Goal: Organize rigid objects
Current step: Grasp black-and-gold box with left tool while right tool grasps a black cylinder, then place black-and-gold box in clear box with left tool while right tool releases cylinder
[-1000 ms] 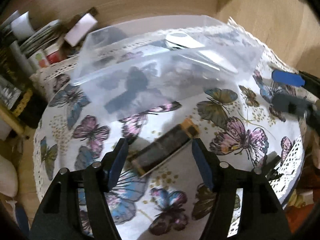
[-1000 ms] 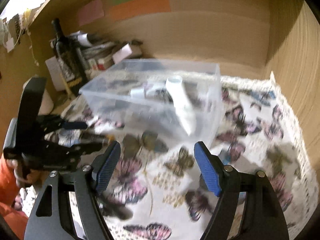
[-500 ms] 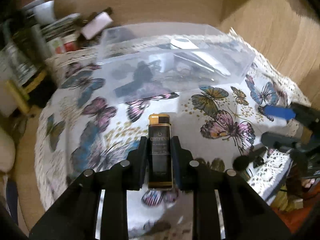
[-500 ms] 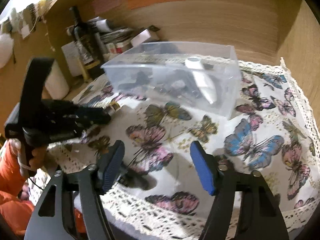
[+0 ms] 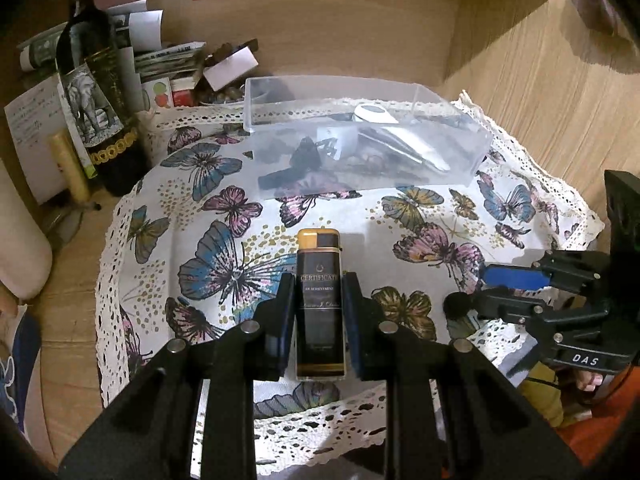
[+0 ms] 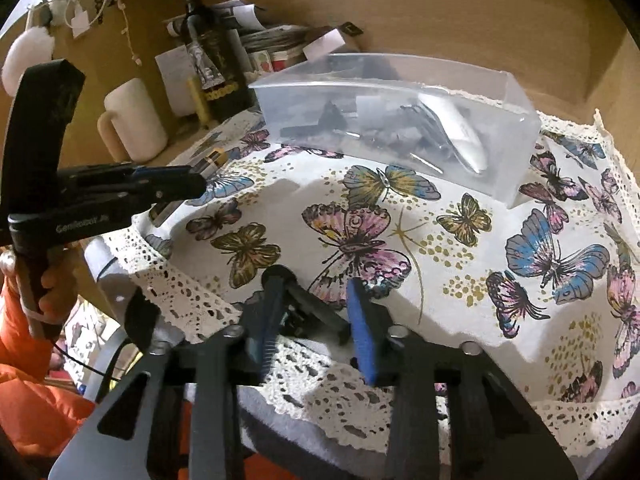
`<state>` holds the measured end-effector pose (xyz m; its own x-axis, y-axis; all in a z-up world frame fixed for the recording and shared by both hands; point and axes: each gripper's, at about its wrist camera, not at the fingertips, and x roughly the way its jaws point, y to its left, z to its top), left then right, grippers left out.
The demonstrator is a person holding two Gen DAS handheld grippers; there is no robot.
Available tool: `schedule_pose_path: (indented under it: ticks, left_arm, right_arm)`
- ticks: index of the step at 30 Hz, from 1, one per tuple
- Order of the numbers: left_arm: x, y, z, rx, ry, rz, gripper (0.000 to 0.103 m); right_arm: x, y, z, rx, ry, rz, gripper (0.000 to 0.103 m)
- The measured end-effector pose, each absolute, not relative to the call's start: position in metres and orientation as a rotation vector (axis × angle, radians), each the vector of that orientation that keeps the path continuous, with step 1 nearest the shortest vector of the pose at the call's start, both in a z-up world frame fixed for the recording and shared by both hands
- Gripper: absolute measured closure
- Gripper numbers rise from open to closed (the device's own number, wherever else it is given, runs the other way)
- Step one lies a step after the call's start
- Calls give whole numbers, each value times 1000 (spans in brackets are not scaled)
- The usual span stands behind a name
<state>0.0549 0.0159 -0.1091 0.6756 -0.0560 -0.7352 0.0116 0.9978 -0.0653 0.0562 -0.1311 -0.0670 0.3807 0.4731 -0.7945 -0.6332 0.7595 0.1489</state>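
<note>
Gripping one lighter (image 5: 319, 304) (left tool (image 5: 318, 300)); one bin (image 5: 360, 140).

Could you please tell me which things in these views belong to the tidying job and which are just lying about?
Part of the job:
- black-and-gold lighter, clamped in the left gripper
- clear plastic bin, already holding small items
- black object between the right gripper fingers

Just lying about:
- wine bottle
- cream mug
- stacked papers
- butterfly tablecloth

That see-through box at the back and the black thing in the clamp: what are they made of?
The box looks like clear, slightly frosted plastic: its contents show through. The black lighter seems glossy lacquered metal or plastic with gold trim; which one is unclear.
</note>
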Motion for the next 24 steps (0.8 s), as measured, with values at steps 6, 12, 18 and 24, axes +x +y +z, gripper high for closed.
schedule_pose_path:
  ticks: [6, 12, 18, 24]
  left_arm:
    - [59, 15, -100, -54, 800, -49, 80]
    - [62, 14, -98, -53, 798, -57, 80]
    - [60, 12, -98, -51, 799, -60, 80]
    - [63, 13, -90, -58, 775, -55, 80]
  right_arm:
    - [62, -131, -61, -195, 943, 700, 96]
    - [64, -137, -65, -163, 979, 723, 73]
    - [58, -133, -77, -231, 980, 718, 80]
    - [65, -133, -63, -234, 921, 688, 81]
